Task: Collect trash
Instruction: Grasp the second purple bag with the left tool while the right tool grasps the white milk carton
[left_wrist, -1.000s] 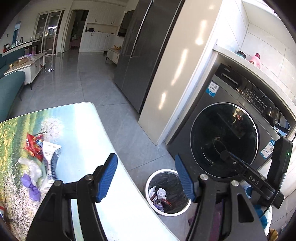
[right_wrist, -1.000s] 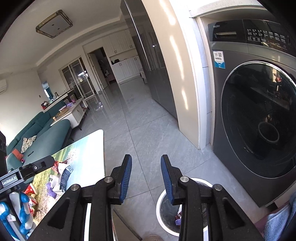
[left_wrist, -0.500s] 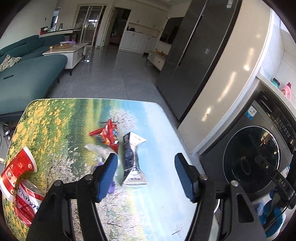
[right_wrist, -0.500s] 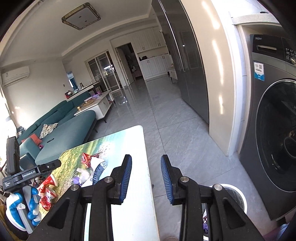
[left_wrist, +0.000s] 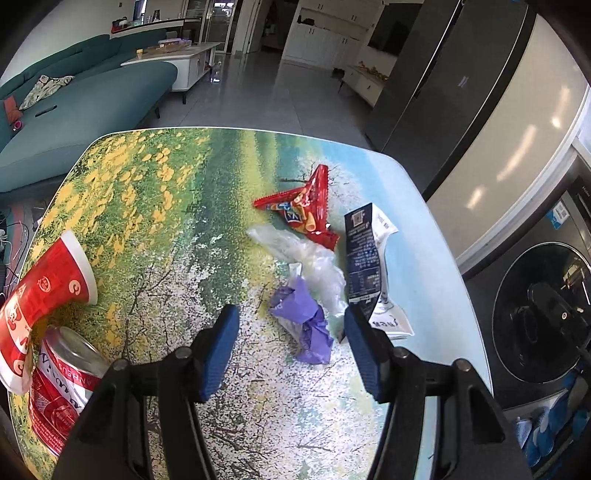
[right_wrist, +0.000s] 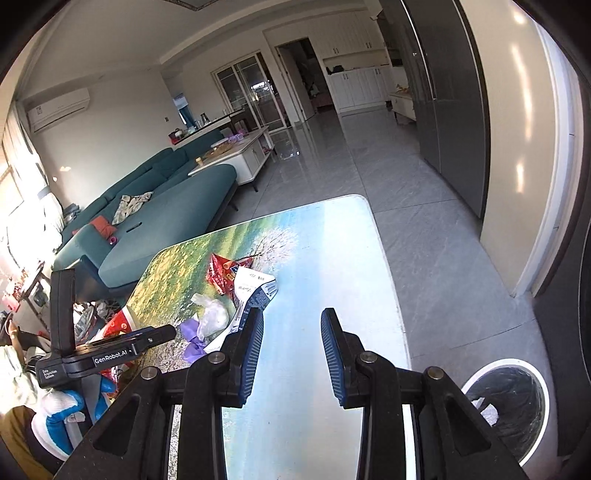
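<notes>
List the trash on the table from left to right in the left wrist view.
Red paper cup → red can → purple wrapper → red snack bag → dark blue pouch.

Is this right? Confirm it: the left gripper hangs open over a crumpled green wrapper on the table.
Not quite: the left wrist view shows the crumpled wrapper is purple, not green. The rest holds: the left gripper hangs open over it on the table, nothing between its pads.

Wrappers (left_wrist: 308, 210) on table (left_wrist: 155, 206); bin (right_wrist: 506, 400) on floor beside it.
</notes>
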